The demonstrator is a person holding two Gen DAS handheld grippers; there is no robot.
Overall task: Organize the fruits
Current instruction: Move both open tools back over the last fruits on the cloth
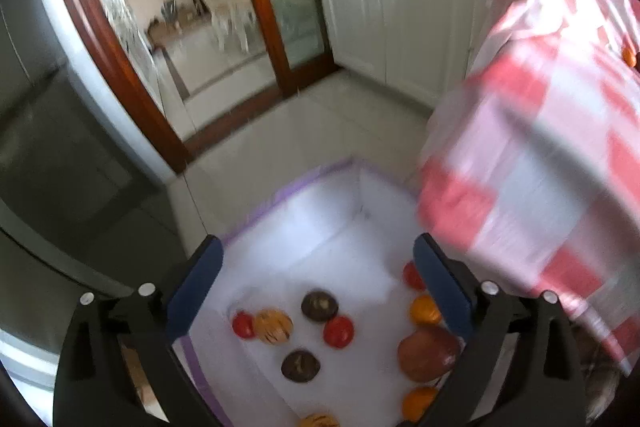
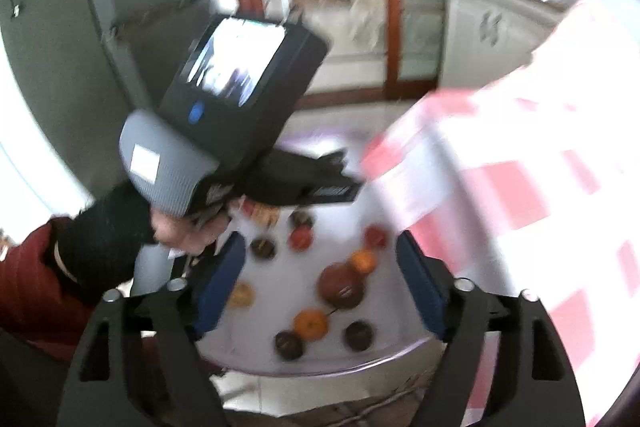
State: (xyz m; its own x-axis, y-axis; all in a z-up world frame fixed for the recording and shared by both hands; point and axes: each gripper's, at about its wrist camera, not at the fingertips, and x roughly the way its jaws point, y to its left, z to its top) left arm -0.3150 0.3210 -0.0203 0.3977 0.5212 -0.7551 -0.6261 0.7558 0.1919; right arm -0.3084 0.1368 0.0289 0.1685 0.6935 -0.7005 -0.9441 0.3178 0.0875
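Observation:
A white bin with a purple rim [image 1: 280, 199] stands on the floor and holds several fruits. Among them are a large brownish-red fruit [image 1: 428, 353], dark round ones [image 1: 319, 306], red ones [image 1: 339, 331] and orange ones [image 1: 425, 309]. My left gripper [image 1: 318, 247] hangs above the bin, open, with nothing between its fingers. My right gripper [image 2: 320, 243] is also open and empty over the same bin [image 2: 320, 367], above the large fruit [image 2: 342, 285]. In the right wrist view a gloved hand [image 2: 184, 231] holds the left gripper's body [image 2: 240, 87]. The picture is blurred.
A table under a red-and-white checked cloth [image 1: 540, 147] overhangs the bin on the right, with one orange fruit [image 1: 629, 57] at its edge. A grey fridge [image 1: 60, 147] stands left. A wooden door frame [image 1: 120, 47] and white cabinets [image 1: 380, 7] lie beyond the tiled floor.

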